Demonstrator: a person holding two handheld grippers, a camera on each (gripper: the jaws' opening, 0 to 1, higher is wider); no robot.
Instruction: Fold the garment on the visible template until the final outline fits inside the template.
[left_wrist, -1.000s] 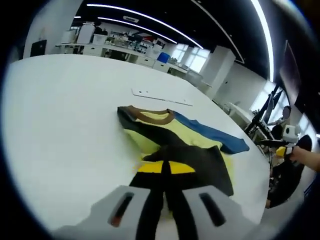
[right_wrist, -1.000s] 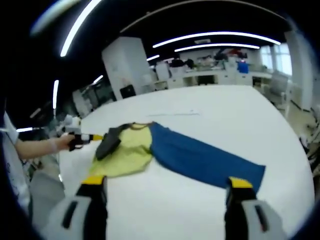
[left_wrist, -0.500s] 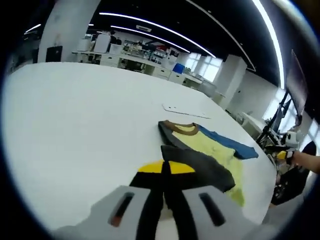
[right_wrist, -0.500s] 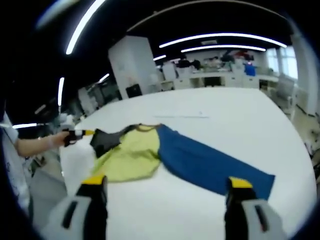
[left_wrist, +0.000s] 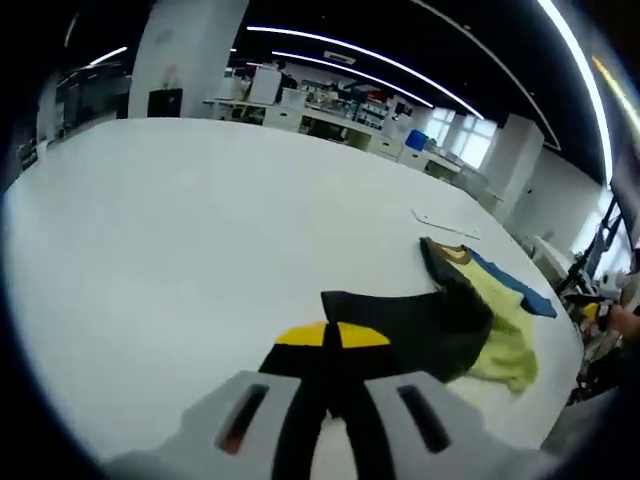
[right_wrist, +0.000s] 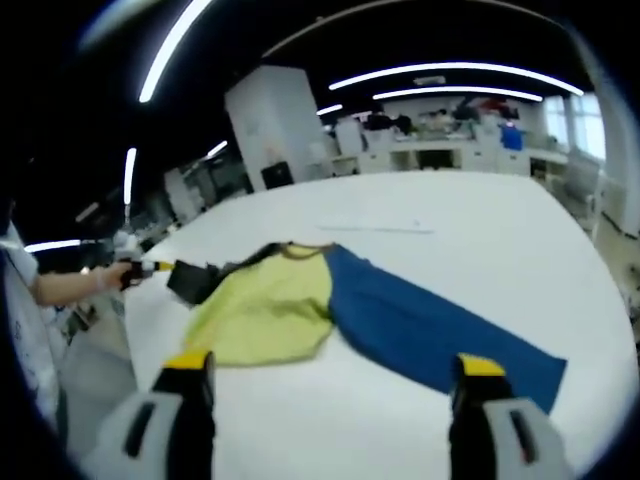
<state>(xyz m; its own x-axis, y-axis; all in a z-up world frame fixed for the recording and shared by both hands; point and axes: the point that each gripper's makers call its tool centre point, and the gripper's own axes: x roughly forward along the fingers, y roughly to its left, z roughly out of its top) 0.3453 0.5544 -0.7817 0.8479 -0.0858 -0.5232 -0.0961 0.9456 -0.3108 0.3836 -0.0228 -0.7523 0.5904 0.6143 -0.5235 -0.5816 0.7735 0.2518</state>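
The garment (right_wrist: 270, 318) lies on the white table (right_wrist: 480, 240), with a yellow body, a blue half (right_wrist: 432, 326) and a brown collar. In the left gripper view the garment (left_wrist: 505, 335) is at the right and its black sleeve (left_wrist: 415, 325) runs to my left gripper (left_wrist: 332, 340), which is shut on it. In the right gripper view that left gripper (right_wrist: 150, 268) holds the black sleeve (right_wrist: 195, 281) out at the left, in a person's hand. My right gripper (right_wrist: 333, 366) is open above the garment's near edge, holding nothing. A thin pale template strip (right_wrist: 378, 228) lies beyond the collar.
The white table (left_wrist: 180, 220) stretches wide to the left of the garment. Its edge lies close behind the held sleeve, where the person's sleeve (right_wrist: 25, 330) shows. Benches and shelves (left_wrist: 300, 100) stand far at the back of the room.
My left gripper has drawn the black sleeve outward, away from the yellow body, so the garment lies more spread out. The right gripper stays open in about the same place.
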